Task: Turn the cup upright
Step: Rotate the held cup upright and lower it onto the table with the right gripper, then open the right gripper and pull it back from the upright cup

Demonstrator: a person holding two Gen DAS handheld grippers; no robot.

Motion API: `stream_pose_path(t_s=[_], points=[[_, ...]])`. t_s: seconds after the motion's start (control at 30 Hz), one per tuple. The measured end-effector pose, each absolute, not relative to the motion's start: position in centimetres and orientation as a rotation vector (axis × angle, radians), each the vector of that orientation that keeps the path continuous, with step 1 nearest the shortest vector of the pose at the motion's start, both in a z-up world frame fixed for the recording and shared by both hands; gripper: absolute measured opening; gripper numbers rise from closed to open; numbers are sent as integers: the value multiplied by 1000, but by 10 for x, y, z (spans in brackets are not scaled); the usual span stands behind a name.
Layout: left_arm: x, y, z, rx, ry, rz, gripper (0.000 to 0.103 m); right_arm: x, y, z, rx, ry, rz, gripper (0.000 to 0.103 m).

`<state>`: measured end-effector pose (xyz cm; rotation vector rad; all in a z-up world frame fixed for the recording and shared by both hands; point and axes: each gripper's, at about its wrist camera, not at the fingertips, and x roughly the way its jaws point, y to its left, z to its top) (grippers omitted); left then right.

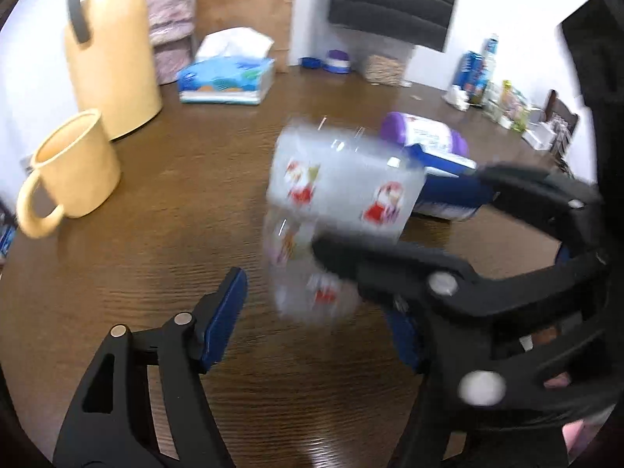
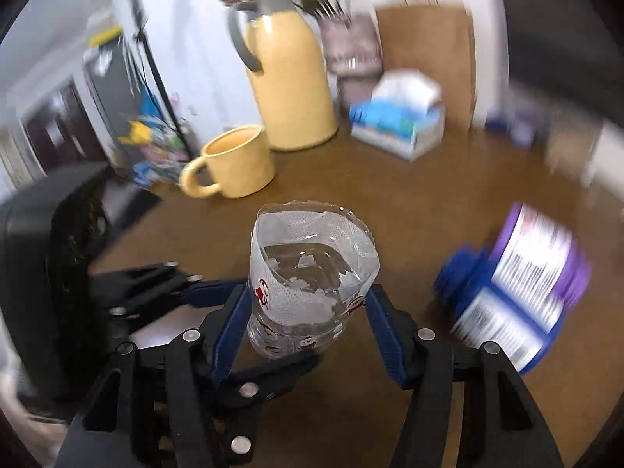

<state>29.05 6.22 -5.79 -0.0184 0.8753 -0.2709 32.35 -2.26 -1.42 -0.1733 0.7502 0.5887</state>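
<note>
A clear plastic cup with red cartoon prints is held between the blue pads of my right gripper, which is shut on it, mouth facing up and away. In the left wrist view the same cup looks blurred, lying sideways in the air with the right gripper's black fingers clamped across it. My left gripper is open and empty, its pads either side of the space just below the cup. Its black fingers show to the left of the cup in the right wrist view.
A yellow mug and a tall yellow thermos jug stand at the left on the brown wooden table. A tissue box is behind. A purple-and-blue canister lies at the right. Bottles stand far right.
</note>
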Motion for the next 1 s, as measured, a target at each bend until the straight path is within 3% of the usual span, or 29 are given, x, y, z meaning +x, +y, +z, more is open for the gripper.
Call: stream_pose_path(t_s=[0.27,0.43,0.5,0.53,0.87,1.0], points=[[303,88,-72,-76,895,-122,72,336,8,-30,-286,711,544,67],[297,89,-72,-89,870,-134,85,336,2,-30,-246,740,629,69],[295,87,-73,-83,864,-135,87,332,0,-27,-244,729,639,85],[294,87,-71,-85,861,-140,88,329,-2,-25,-241,710,627,86],[279,82,-57,-80,824,-142,89,304,-20,-5,-245,668,580,86],[266,81,-48,-88,798,-144,97,291,-40,4,-211,662,529,86]])
